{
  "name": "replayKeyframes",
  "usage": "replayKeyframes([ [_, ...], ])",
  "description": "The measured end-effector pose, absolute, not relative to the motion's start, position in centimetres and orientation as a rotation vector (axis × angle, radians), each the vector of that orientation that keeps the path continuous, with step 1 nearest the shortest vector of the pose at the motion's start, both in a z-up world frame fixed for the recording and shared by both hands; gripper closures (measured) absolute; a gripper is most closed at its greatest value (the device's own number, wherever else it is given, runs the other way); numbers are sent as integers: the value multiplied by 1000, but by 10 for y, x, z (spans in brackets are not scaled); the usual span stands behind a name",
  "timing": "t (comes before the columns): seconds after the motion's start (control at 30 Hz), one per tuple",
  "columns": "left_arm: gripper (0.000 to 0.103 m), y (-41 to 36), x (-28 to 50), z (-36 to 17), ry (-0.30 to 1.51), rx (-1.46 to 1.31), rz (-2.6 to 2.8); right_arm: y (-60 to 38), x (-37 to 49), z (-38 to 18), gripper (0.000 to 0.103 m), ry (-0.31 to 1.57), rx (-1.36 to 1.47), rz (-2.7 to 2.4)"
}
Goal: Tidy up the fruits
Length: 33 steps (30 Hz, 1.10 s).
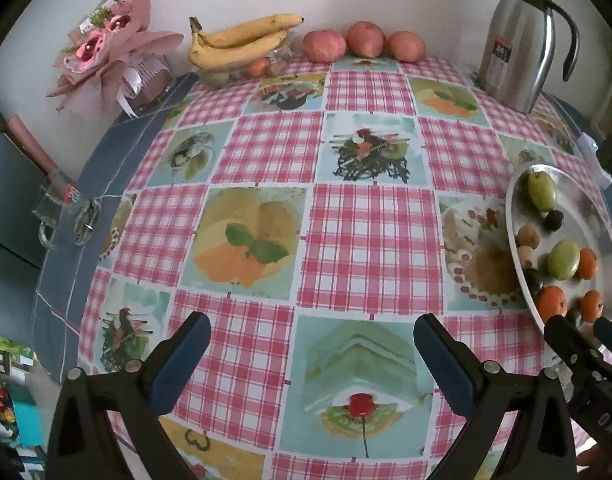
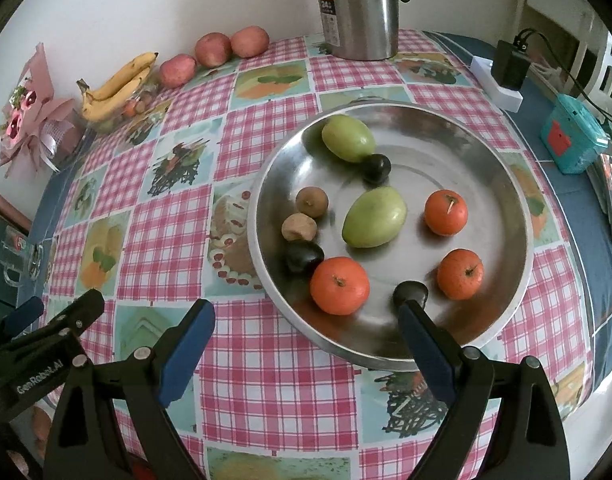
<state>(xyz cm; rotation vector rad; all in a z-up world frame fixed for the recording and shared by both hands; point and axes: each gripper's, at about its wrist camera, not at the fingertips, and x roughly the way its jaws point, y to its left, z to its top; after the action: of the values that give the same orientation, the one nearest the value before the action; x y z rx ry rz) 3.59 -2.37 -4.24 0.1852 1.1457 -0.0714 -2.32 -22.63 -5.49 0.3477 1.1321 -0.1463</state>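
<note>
A round steel plate [image 2: 501, 184] sits on the checked tablecloth and holds three oranges [image 2: 339, 286], two green fruits [image 2: 373, 217], two brown fruits [image 2: 311, 201] and three small dark fruits [image 2: 304, 257]. My right gripper [image 2: 306, 318] is open and empty, just over the plate's near rim; its right fingertip [image 2: 409, 312] is beside a dark fruit [image 2: 410, 292]. My left gripper [image 1: 311, 334] is open and empty above the cloth, left of the plate [image 1: 585, 192]. A banana bunch [image 1: 242, 42] and three apples [image 1: 365, 39] lie by the far wall.
A steel thermos jug [image 1: 517, 40] stands at the back right. A pink bouquet [image 1: 106, 48] leans at the back left, beside a clear bowl [image 1: 242, 70] of small fruits under the bananas. A power strip with charger [image 2: 505, 76] and a teal box [image 2: 573, 140] lie right of the plate.
</note>
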Motion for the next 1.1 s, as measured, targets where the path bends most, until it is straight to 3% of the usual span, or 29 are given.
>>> replayKeyframes([
  [1.1, 0, -26, 38, -45, 1152, 199, -87, -229, -23, -61, 10, 1160, 363, -159],
])
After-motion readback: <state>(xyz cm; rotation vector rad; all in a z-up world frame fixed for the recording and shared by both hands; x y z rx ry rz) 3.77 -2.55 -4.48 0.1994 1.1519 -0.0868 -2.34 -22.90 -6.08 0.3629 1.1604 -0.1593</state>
